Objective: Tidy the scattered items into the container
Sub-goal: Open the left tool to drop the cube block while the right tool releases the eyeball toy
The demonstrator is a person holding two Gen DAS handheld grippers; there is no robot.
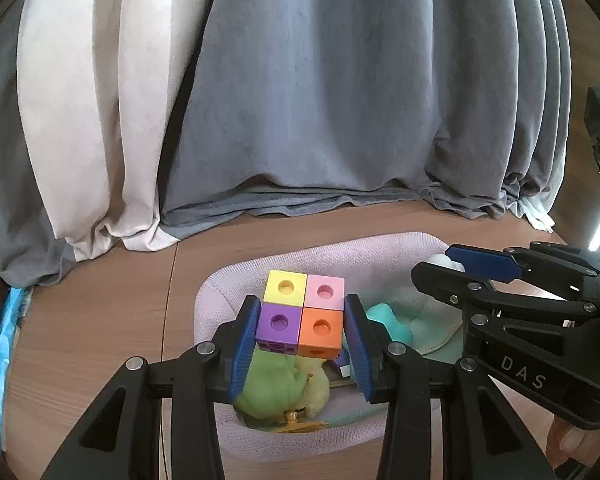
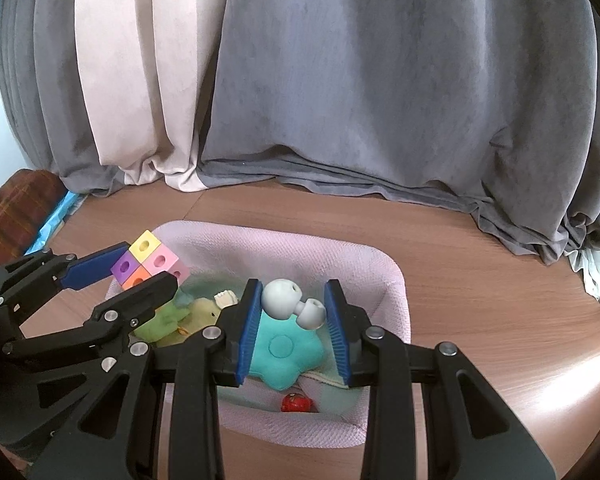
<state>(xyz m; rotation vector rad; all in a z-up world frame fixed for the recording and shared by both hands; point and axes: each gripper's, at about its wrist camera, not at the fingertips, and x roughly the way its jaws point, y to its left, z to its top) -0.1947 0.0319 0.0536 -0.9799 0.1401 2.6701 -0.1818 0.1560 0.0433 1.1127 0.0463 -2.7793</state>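
**Both grippers hold toys above the pink basket**

The left gripper [image 1: 303,330] has its blue-padded fingers [image 1: 245,344] pinching a block of coloured cubes [image 1: 304,312], one pad flat against the purple side and the other against the orange side; yellow and pink cubes make up the far half. The block hangs over the near left part of the pink fabric basket [image 1: 220,292].

The right gripper [image 2: 294,324] has its fingers [image 2: 249,328] closed around a grey-white dumbbell-shaped toy [image 2: 292,302]. The large ball touches the left pad and the smaller ball lies against or just beside the right pad. It hangs above a teal star-shaped cushion [image 2: 282,350] lying in the basket.

Also inside the basket are a green and yellow plush toy [image 2: 176,318] and a small red ball [image 2: 296,403] near the front wall. The basket sits on a wooden bench [image 2: 480,280], with grey and cream curtains [image 2: 340,100] behind.

The right gripper's body reads "DAS" in the left wrist view.
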